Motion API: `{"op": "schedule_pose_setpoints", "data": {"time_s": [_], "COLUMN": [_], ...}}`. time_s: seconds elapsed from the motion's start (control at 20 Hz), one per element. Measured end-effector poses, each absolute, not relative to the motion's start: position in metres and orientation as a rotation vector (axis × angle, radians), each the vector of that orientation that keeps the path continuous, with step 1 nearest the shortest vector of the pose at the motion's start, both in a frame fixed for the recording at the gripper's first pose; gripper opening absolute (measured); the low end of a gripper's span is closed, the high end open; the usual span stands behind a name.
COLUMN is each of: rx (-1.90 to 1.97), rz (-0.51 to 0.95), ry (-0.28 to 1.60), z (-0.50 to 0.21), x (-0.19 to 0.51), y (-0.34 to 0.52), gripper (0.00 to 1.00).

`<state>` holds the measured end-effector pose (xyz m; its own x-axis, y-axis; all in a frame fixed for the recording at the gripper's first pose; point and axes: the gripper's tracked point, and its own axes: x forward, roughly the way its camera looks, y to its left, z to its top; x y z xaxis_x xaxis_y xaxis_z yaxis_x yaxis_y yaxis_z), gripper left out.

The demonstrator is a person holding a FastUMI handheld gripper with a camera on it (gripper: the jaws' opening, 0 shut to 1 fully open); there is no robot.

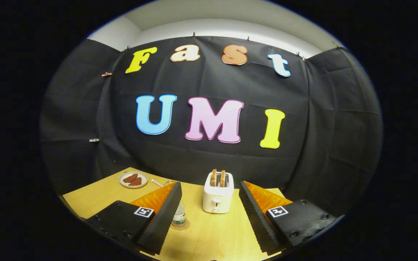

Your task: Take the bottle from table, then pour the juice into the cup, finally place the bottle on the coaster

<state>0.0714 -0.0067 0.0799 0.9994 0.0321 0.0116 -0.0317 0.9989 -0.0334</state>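
Tabletop scene seen along the gripper (209, 214), whose two fingers stand wide apart with nothing between them. Far left on the wooden table (96, 199): a small plate (133, 179) bearing two reddish-brown pieces. Just right of it, a glass cup (169, 183) with a striped straw (156, 183), largely hidden behind the left finger. Nearer, a clear bottle (180, 216) stands upright on a round coaster (180, 226), close against the inner face of the left finger; contact cannot be judged. Centre, beyond the fingers: a white toaster (217, 197) holding two slices of toast (218, 178).
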Motion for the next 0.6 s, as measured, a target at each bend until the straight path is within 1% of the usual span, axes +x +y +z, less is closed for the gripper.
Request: {"op": "schedule_pose_setpoints", "data": {"time_s": [0.15, 0.35, 0.6], "rx": [0.007, 0.041, 0.061], "rz": [-0.04, -0.105, -0.142], "ry": [-0.014, 0.009, 0.019], "z": [0.085, 0.075, 0.074], "x": [0.042, 0.013, -0.006], "y": [-0.031, -0.049, -0.054], "gripper": [0.97, 0.97, 0.98]}}
